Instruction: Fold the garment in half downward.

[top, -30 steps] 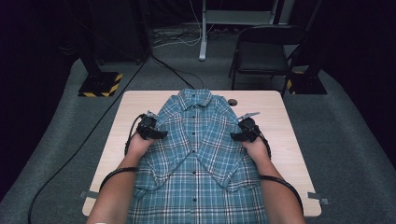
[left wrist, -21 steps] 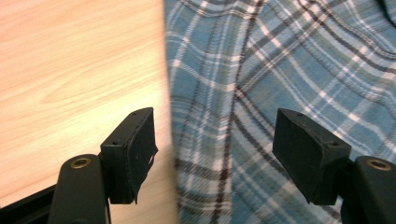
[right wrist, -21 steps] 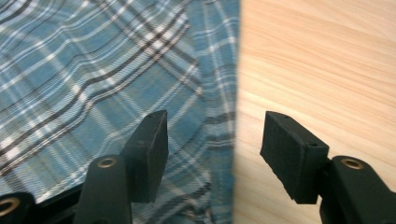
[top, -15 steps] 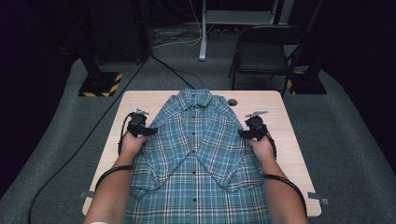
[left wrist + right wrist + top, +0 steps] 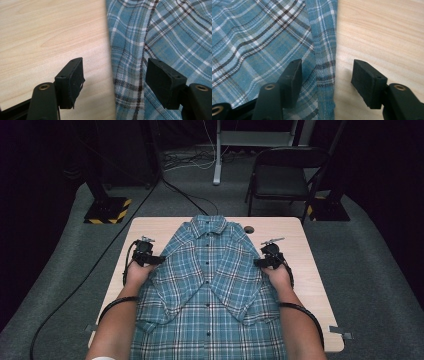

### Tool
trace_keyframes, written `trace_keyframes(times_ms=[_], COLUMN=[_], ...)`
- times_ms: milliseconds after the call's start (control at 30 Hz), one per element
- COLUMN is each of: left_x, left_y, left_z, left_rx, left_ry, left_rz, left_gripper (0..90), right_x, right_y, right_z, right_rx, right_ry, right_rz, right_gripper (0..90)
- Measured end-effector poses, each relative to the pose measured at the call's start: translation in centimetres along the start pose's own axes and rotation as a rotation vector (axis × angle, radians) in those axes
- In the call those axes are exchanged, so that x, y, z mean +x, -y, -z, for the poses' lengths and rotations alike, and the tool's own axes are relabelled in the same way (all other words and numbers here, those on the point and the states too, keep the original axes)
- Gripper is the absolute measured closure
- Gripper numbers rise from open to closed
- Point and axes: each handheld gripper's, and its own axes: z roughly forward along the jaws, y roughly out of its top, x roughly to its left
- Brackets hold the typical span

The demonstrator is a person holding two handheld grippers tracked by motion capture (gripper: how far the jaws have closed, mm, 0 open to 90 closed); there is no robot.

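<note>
Both grippers straddle the plaid shirt's (image 5: 210, 285) side edges on the counter (image 5: 310, 270). Left gripper (image 5: 113, 80) and right gripper (image 5: 325, 80) stand parted, their jaws having just been closing, gripping nothing.

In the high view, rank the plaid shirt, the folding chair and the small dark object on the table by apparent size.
1. Plaid shirt
2. Folding chair, though it stands farther from the camera
3. Small dark object

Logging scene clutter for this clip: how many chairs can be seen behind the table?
1. A dark folding chair stands on the grey floor beyond the table's far right corner, in the high view. The dark surroundings could hide more.
</note>
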Motion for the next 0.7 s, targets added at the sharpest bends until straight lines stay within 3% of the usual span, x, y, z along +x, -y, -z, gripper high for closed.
trace_keyframes(times_ms=[133,200,300,400,433,467,600,700], left_x=[-0.3,-0.4,-0.6,-0.9,-1.0,-1.3,-1.6,-1.7], left_y=[0.2,0.3,0.3,0.3,0.3,0.2,0.0,-0.1], left_z=[-0.6,-0.9,-1.2,-1.2,-1.1,-1.1,-1.0,-1.0], left_rx=[0.026,0.038,0.016,0.004,-0.002,-0.006,0.006,0.016], left_ry=[0.000,0.003,0.011,0.016,0.025,0.044,0.090,0.118], left_rz=[-0.018,-0.024,-0.013,-0.017,-0.022,-0.033,-0.033,-0.023], left_gripper=[30.0,29.4,29.2,35.9,35.9,50.6,68.0,82.5], right_x=[0.2,0.2,-0.1,0.0,0.0,0.4,0.7,0.8], right_y=[-0.4,-0.5,-0.5,-0.7,-0.7,-0.8,-0.9,-1.1], right_z=[-0.2,-0.3,-0.4,-0.4,-0.4,-0.5,-0.4,-0.5], right_rx=[0.003,0.006,0.008,0.012,0.012,0.007,0.022,0.030], right_ry=[0.007,-0.005,-0.026,-0.038,-0.038,-0.054,-0.088,-0.098], right_rz=[0.033,0.025,0.007,0.013,0.013,0.022,0.009,0.012], right_gripper=[40.4,41.1,42.4,53.2,53.2,65.0,80.6,84.8])
